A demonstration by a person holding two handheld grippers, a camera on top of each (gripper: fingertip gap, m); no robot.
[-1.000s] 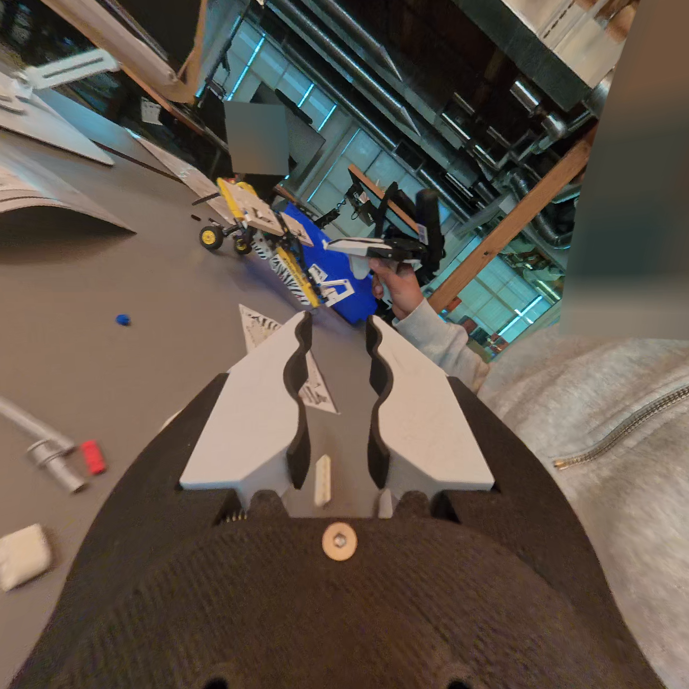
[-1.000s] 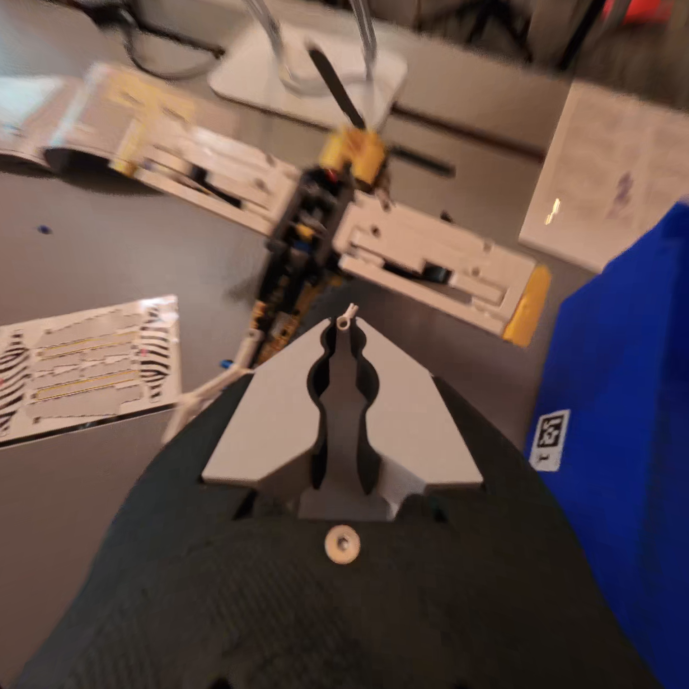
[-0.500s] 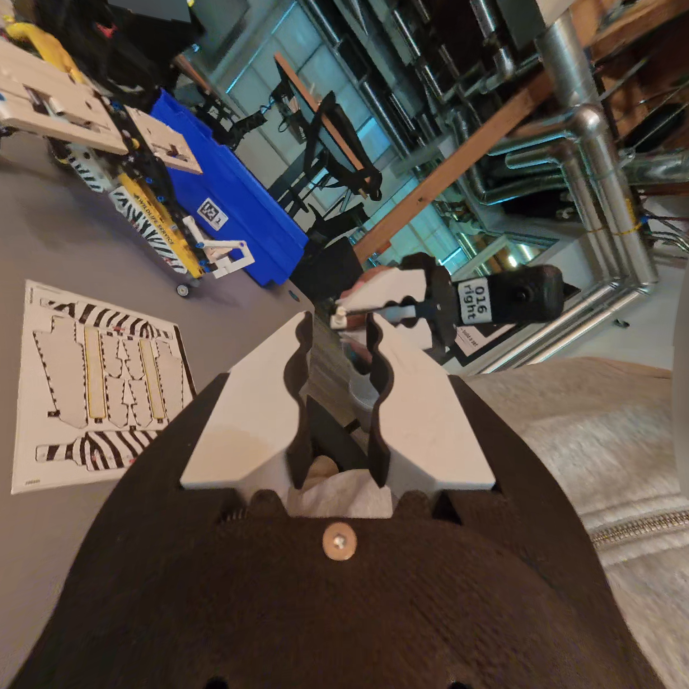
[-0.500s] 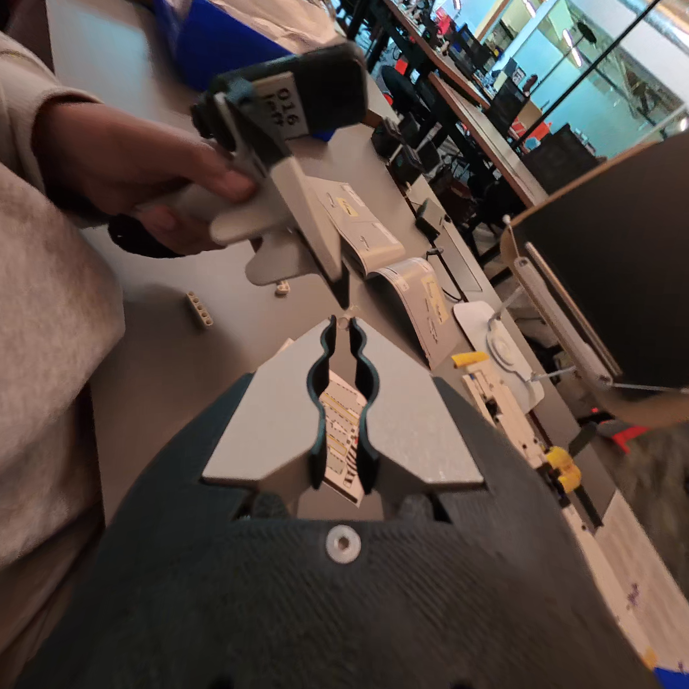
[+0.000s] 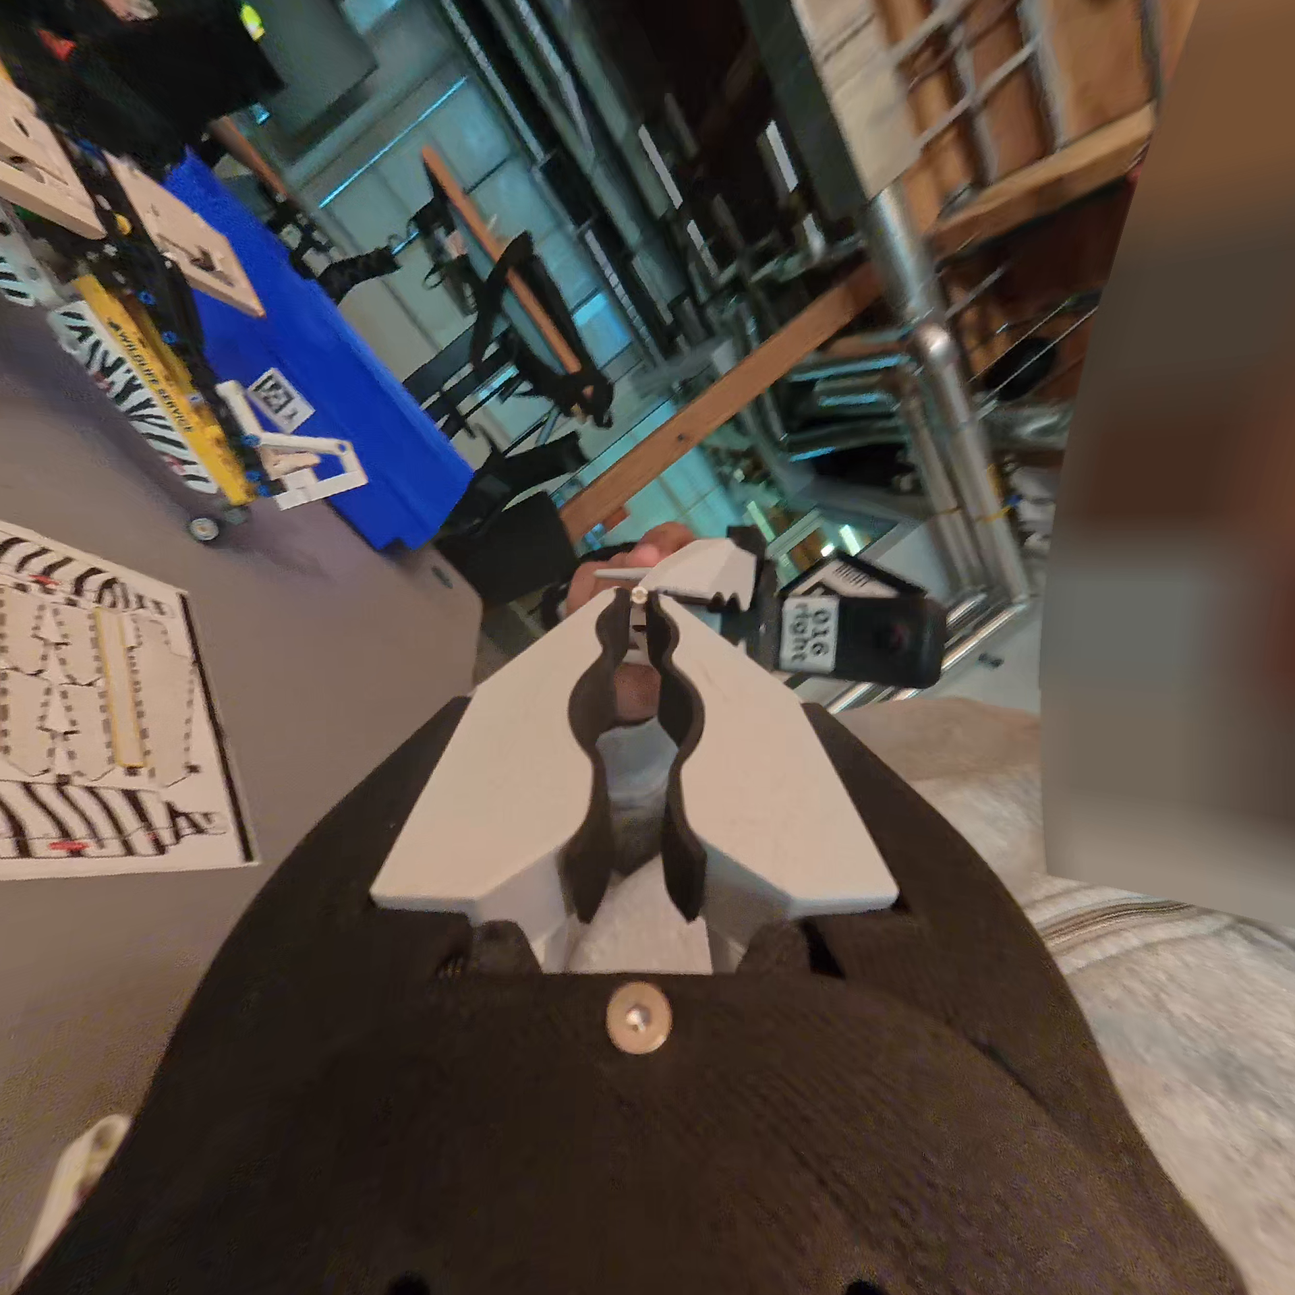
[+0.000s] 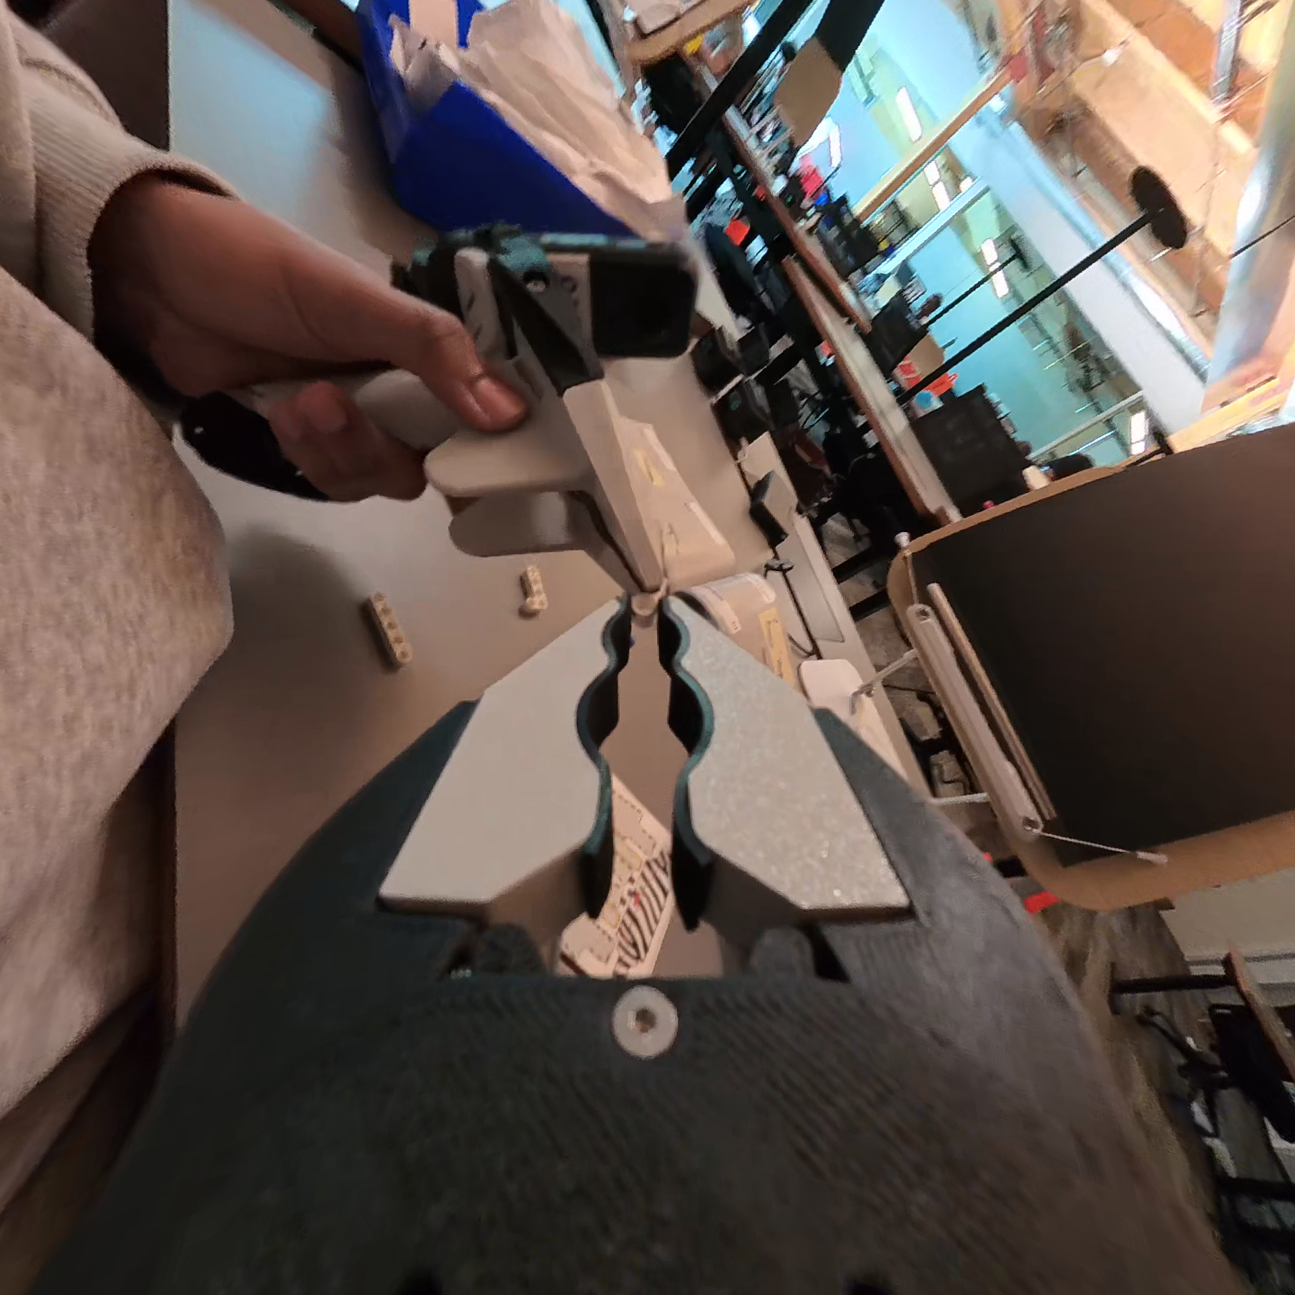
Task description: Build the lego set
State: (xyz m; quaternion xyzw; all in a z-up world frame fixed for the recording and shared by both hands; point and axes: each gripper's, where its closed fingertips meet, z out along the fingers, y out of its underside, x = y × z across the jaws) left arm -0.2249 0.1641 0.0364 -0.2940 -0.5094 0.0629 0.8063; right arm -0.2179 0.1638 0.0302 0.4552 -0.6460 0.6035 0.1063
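A small white lego pin [image 5: 639,595] sits between the tips of my left gripper [image 5: 636,608], which is closed on it in the air off the table's edge. My right gripper [image 6: 641,611] pinches the same pin [image 6: 641,603] from the opposite side. The two grippers meet tip to tip: the right one [image 5: 620,576] shows beyond the left's tips, and the left one [image 6: 648,578] comes in from the upper left, held by a hand [image 6: 280,350]. The partly built yellow, white and zebra-striped model [image 5: 161,392] stands on the grey table [image 5: 350,666] at far left.
A blue bin [image 5: 336,392] stands behind the model, and it also shows in the right wrist view [image 6: 476,161]. A zebra sticker sheet [image 5: 105,701] lies on the table. Two loose white beams [image 6: 389,627] [image 6: 532,592] lie near a grey sleeve [image 6: 84,490]. A black monitor [image 6: 1121,666] stands at right. The grippers are tip to tip, or close to it.
My left gripper was open and has swung toward the right one and closed on the pin. My right gripper lifted the pin away from the model and turned to face the left.
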